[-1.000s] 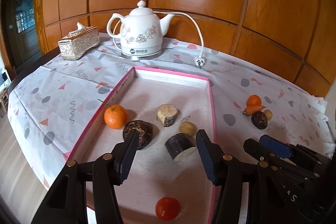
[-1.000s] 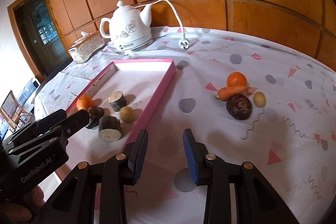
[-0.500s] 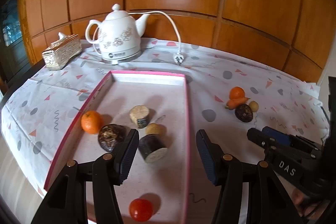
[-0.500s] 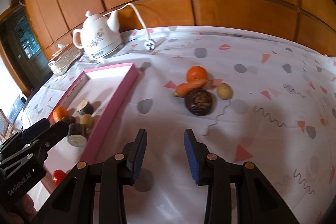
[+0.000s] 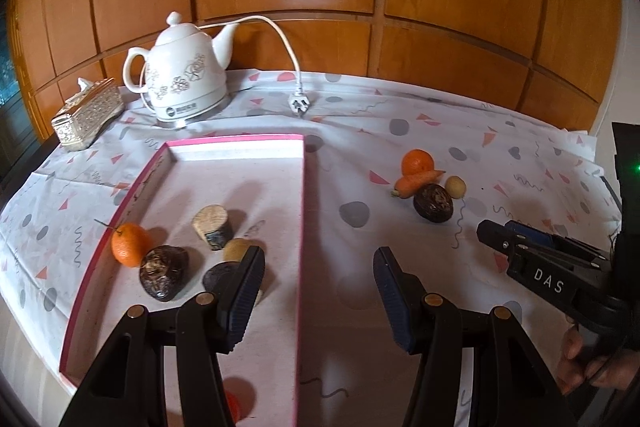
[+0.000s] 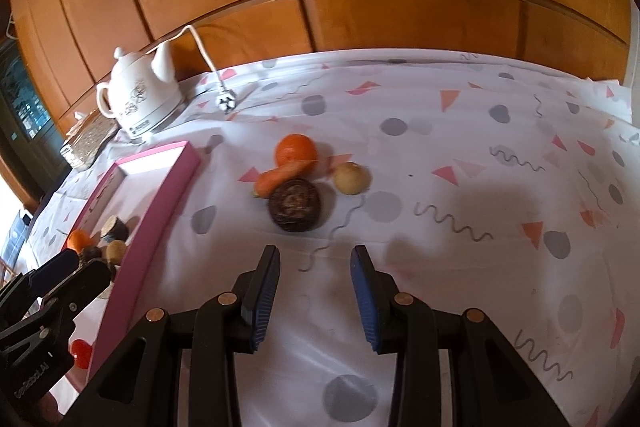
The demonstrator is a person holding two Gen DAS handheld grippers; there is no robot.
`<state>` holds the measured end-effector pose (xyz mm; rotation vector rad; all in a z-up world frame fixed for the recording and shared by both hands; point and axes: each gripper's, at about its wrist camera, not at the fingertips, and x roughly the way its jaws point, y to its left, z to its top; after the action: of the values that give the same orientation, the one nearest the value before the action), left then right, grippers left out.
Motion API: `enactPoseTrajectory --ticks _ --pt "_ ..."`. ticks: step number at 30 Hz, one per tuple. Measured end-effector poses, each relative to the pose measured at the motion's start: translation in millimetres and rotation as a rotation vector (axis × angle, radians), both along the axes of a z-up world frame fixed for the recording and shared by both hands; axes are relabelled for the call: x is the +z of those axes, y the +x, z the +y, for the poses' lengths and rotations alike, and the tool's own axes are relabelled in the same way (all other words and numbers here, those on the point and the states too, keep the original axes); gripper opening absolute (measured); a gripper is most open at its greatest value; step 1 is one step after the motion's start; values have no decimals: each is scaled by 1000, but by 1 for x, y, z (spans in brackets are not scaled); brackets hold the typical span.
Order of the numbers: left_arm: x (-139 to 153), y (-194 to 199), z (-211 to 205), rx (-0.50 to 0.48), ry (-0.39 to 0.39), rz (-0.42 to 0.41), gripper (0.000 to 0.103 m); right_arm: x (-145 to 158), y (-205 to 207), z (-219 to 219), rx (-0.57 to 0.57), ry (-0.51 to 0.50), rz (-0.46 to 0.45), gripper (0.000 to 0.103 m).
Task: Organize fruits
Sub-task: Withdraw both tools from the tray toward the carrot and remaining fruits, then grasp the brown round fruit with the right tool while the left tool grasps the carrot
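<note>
A pink-rimmed tray (image 5: 301, 211) holds an orange (image 5: 130, 250), a dark wrinkled fruit (image 5: 164, 277), a cut stump-like piece (image 5: 212, 227), a small yellowish fruit (image 5: 236, 249), a dark piece half hidden by my finger, and a red tomato (image 5: 232, 405). My left gripper (image 5: 318, 267) hangs open and empty over the tray's right rim. On the cloth lie an orange (image 6: 295, 149), a carrot (image 6: 282, 177), a dark round fruit (image 6: 295, 205) and a small yellow fruit (image 6: 352, 178). My right gripper (image 6: 316, 259) is open and empty, just short of the dark fruit.
A white kettle (image 5: 180, 79) on its base stands at the back, its cord and plug (image 5: 298, 105) trailing on the cloth. A silver tissue box (image 5: 86, 115) sits back left. The table's edge drops off at the left. A wooden panel wall closes the back.
Both grippers have swung to the right. The left one went from above the tray's middle to its right rim. The right one drew closer to the loose pile. Neither jaw gap changed.
</note>
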<state>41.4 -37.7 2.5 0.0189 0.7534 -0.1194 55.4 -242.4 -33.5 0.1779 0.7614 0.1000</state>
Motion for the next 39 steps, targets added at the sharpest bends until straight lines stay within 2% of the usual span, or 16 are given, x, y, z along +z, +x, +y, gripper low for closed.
enactPoseTrajectory --ticks 11,21,22,25,26,37,39 --pt "-9 12 -14 -24 1 25 58 -11 11 -21 -29 13 26 37" --pt "-14 26 -17 -21 -14 41 57 -11 31 -6 58 16 25 37" --pt "-14 26 -17 -21 -14 42 57 -11 33 -4 65 18 26 39" --pt "-15 30 -18 -22 -20 49 58 -12 41 4 98 23 23 55" --pt "-15 31 -18 -22 -21 50 58 -13 43 7 105 20 24 56" --pt "-16 42 -18 -18 -39 60 58 -25 73 34 140 -84 53 56" --pt "-17 43 -19 -19 -41 63 58 -25 74 35 130 -107 47 44"
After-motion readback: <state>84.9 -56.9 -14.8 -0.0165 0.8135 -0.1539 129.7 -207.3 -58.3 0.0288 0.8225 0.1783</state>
